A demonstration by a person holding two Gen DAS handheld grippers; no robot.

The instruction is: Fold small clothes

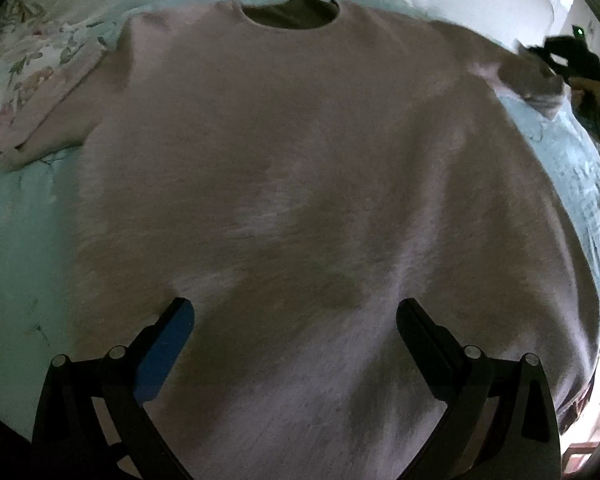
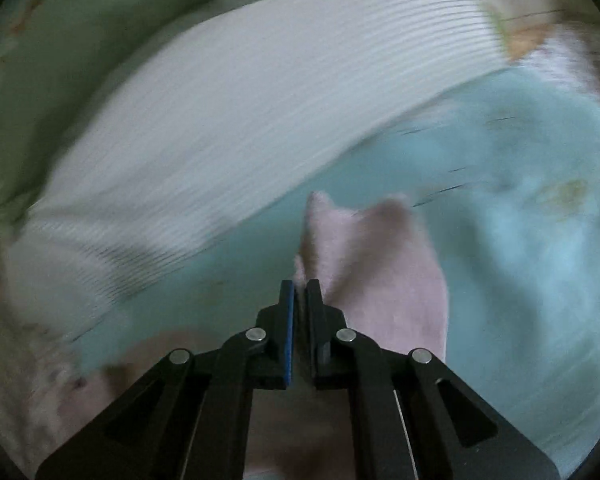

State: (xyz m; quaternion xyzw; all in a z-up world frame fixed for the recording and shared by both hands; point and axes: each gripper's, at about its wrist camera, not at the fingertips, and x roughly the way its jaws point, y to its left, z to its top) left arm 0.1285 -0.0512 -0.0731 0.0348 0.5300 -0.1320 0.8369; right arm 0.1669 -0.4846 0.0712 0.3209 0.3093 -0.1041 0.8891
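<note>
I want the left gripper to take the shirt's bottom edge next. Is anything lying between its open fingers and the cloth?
Nothing visible does. The left gripper hangs open right over the pink shirt, with bare cloth between its fingers. The right gripper is off at the sleeve, shut on it.

My right wrist view smears the striped cloth (image 2: 260, 92) and bed cover (image 2: 520, 264); the shirt's (image 1: 300, 184) hem runs off my left view's bottom edge.
</note>
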